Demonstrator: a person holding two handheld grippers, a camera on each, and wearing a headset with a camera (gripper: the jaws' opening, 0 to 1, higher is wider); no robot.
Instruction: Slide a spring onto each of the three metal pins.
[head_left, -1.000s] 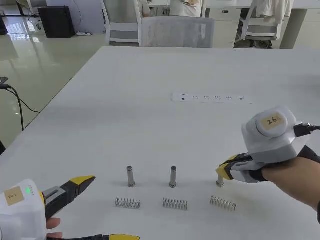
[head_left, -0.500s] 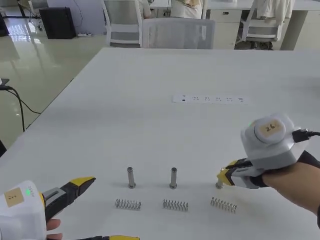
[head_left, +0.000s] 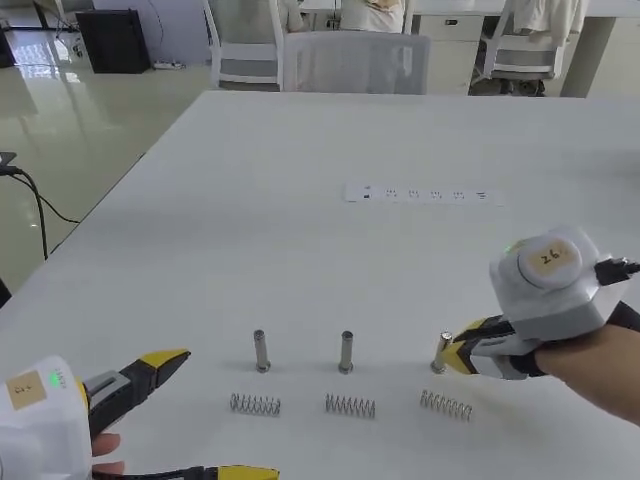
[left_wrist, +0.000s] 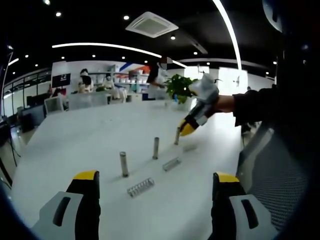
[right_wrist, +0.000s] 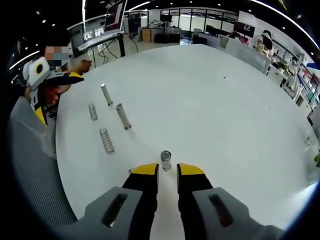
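Now | right tongs (right_wrist: 167, 169) nearly together about right pin (right_wrist: 165, 160), grip unclear | left tongs (left_wrist: 156, 176) wide apart | keep your pin upright, then thread nearest spring (head_left: 445, 405)

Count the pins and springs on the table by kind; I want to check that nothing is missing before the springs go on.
Metal pins: 3
Springs: 3
Total: 6
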